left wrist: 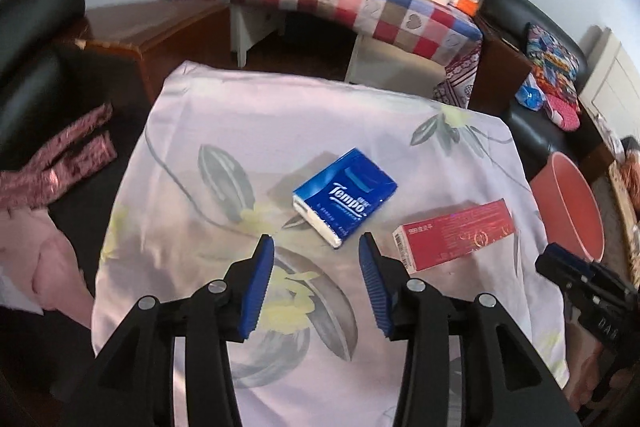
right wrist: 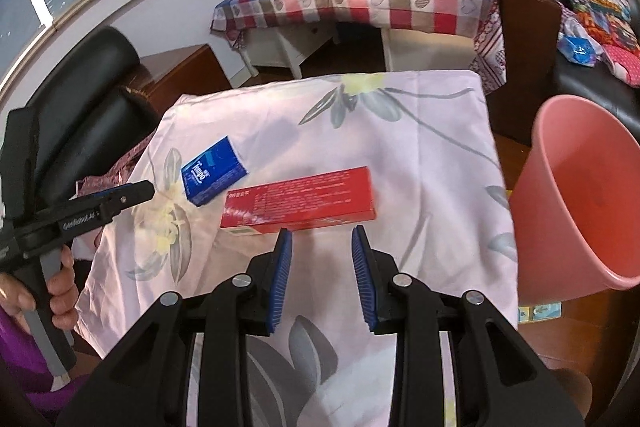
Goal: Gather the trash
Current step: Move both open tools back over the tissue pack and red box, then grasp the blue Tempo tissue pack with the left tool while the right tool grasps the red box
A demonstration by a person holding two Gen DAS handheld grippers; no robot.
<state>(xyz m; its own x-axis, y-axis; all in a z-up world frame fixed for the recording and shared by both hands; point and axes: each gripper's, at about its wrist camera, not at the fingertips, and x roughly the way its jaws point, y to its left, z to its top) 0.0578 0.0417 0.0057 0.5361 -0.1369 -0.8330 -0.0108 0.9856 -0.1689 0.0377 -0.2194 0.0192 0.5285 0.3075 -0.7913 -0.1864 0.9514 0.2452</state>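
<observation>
— Where's the trash right now?

— Both pieces lie on my desk, on its pale floral cloth. The blue Tempo tissue pack sits near the middle, and the red carton lies just to its right, the two apart. The pink waste bucket stands off the desk's right edge.

— And your tools?

— My left tool hangs over the cloth just short of the tissue pack, its blue pads spread with nothing between them. My right tool points at the near long side of the red carton, pads parted too, a narrower gap, touching nothing. From that side I can see my left hand wrapped round the other tool's handle.
</observation>
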